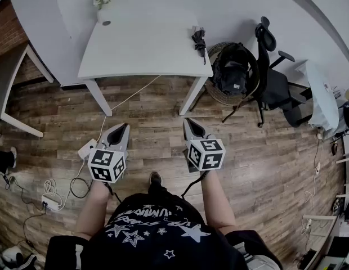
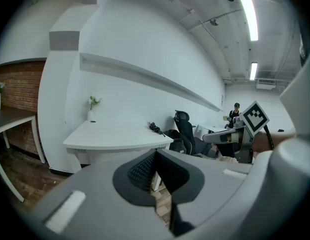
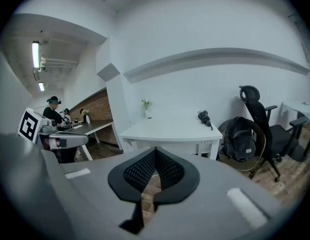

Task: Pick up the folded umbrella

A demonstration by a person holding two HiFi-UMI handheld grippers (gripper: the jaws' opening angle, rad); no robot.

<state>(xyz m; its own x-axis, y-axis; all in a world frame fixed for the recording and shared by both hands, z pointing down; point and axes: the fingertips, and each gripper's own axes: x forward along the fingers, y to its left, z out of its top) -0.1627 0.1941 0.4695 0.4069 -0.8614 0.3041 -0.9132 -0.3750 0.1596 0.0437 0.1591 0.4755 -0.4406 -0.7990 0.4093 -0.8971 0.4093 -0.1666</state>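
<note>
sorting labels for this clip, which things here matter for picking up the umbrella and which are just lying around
For the job:
- folded umbrella, lying on the white table
- left gripper and right gripper, jaws shut, both empty

Just lying about:
- flower vase
- backpack
- office chair
- power strip on the floor

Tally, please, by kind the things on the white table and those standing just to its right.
Folded umbrella: 1
Vase of flowers: 1
Backpack: 1
Chairs: 2 (office chair, wicker chair)
Total: 5
</note>
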